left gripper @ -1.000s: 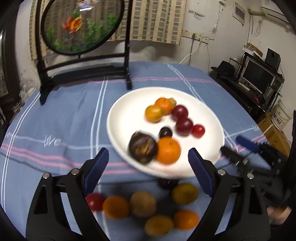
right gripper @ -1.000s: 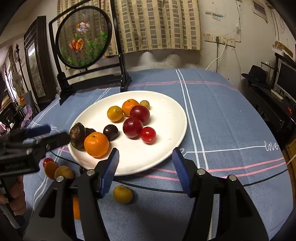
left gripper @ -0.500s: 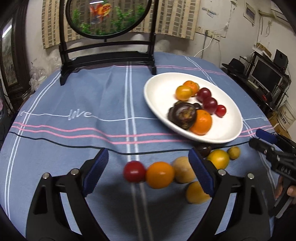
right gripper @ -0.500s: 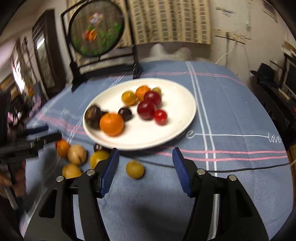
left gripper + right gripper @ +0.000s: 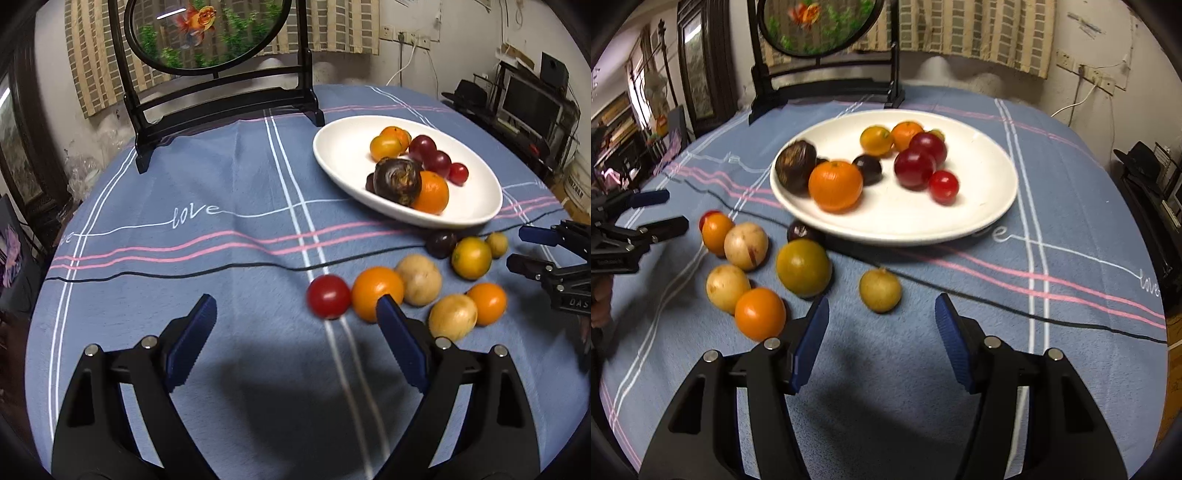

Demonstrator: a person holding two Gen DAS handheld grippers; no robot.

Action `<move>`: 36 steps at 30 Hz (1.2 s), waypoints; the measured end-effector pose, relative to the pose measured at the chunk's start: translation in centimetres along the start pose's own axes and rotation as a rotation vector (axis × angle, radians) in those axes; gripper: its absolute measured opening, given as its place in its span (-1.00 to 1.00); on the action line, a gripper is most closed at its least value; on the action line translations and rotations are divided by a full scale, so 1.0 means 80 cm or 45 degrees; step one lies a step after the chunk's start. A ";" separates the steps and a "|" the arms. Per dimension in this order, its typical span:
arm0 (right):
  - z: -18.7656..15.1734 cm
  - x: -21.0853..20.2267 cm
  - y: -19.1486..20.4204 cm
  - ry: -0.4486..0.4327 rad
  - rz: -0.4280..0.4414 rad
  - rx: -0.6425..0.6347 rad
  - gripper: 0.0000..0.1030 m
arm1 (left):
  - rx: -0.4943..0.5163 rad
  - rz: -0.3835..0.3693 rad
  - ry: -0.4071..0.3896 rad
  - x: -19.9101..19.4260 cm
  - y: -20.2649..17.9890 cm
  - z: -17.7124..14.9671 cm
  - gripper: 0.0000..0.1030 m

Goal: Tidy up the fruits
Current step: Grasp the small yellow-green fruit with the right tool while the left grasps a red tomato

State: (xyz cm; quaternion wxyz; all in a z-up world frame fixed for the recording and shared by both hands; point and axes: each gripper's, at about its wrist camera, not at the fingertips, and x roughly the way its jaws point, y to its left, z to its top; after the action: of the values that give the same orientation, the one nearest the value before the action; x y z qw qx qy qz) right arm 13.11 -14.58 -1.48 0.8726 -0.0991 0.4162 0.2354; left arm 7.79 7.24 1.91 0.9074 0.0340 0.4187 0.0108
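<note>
A white plate (image 5: 343, 155) (image 5: 982, 206) on the blue cloth holds several fruits: oranges, red plums, a red tomato, a dark mangosteen (image 5: 397, 181). Several loose fruits lie on the cloth in front of the plate: a red tomato (image 5: 328, 296), oranges (image 5: 375, 291) (image 5: 759, 314), tan round fruits (image 5: 745, 245), a green-yellow citrus (image 5: 803, 267), a dark plum (image 5: 799, 232) and a small yellow fruit (image 5: 880, 290). My left gripper (image 5: 295, 321) is open and empty, just left of the loose fruits. My right gripper (image 5: 881, 326) is open and empty, with the small yellow fruit just beyond its fingertips.
A black stand with a round goldfish panel (image 5: 207, 33) stands at the back of the table. The cloth drops off at the round table's edges. A desk with a monitor (image 5: 532, 107) is at the far right. The other gripper shows in each view (image 5: 546, 254) (image 5: 639, 221).
Both grippers have pulled back and lowered from the plate toward the loose fruits. The left one swung left, so the plate now sits at its upper right. Both stayed open and empty.
</note>
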 end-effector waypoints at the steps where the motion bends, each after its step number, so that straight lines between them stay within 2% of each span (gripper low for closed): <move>1: -0.001 0.003 0.002 0.011 -0.010 -0.008 0.16 | -0.003 0.004 0.003 0.000 0.002 0.000 0.74; 10: 0.000 0.032 0.008 0.020 -0.069 0.031 0.15 | 0.052 0.008 0.041 0.006 -0.009 -0.004 0.74; 12: 0.002 0.031 0.010 0.001 -0.061 0.035 -0.15 | 0.063 0.005 0.046 0.007 -0.010 -0.005 0.74; 13: 0.003 0.030 0.009 0.000 -0.054 0.045 -0.36 | 0.066 0.005 0.055 0.009 -0.010 -0.006 0.74; 14: 0.003 0.030 0.007 0.000 -0.061 0.057 -0.47 | 0.064 0.006 0.062 0.011 -0.009 -0.006 0.74; 20: 0.006 0.021 0.004 -0.031 -0.061 0.080 -0.47 | 0.061 0.016 0.104 0.026 -0.011 -0.008 0.74; 25: 0.005 0.024 0.009 -0.012 -0.052 0.054 -0.47 | 0.090 0.047 0.086 0.035 -0.016 -0.008 0.72; 26: 0.005 0.024 0.010 -0.013 -0.048 0.053 -0.47 | 0.095 0.053 0.076 0.036 -0.017 -0.008 0.64; 27: 0.005 0.023 0.010 -0.017 -0.045 0.053 -0.47 | 0.101 0.058 0.066 0.038 -0.017 -0.007 0.44; 29: 0.005 0.020 0.010 -0.027 -0.041 0.055 -0.46 | 0.115 0.065 0.080 0.050 -0.017 -0.005 0.27; 34: 0.006 0.019 0.012 -0.030 -0.040 0.055 -0.46 | 0.139 0.070 0.016 0.062 -0.019 0.003 0.17; 36: 0.005 0.021 0.012 -0.023 -0.044 0.051 -0.47 | 0.151 0.064 0.007 0.064 -0.022 0.005 0.04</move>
State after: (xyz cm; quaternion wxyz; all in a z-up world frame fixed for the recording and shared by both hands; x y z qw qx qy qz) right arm 13.81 -13.04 -2.46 0.8821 -0.0867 0.4111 0.2129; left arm 11.38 5.75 -1.84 0.9021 0.0982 0.4202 0.0086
